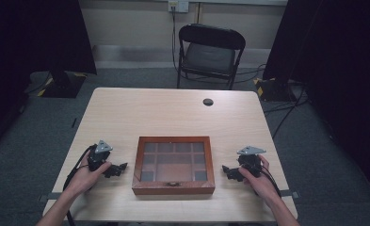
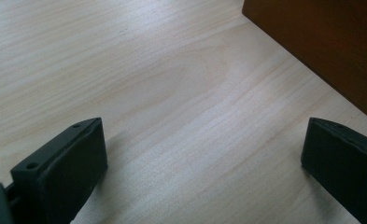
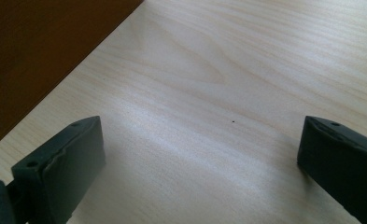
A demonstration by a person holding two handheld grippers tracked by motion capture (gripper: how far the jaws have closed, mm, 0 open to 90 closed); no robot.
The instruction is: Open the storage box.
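A shut wooden box (image 1: 173,165) with a glass lid over several compartments sits near the table's front edge, its small clasp facing the person. My left gripper (image 1: 118,168) rests on the table just left of the box, jaws wide apart and empty, pointing at the box's side. My right gripper (image 1: 227,171) rests just right of the box, also open and empty. The left gripper view has the box's brown wall (image 2: 330,46) at the upper right, beyond bare wood between the jaws (image 2: 202,158). In the right gripper view that brown wall (image 3: 36,51) stands at the upper left.
The light wooden table (image 1: 173,113) has a round cable hole (image 1: 208,101) at the back. A black folding chair (image 1: 211,54) stands behind the table. Dark curtains and stands flank the sides, with cables on the grey floor.
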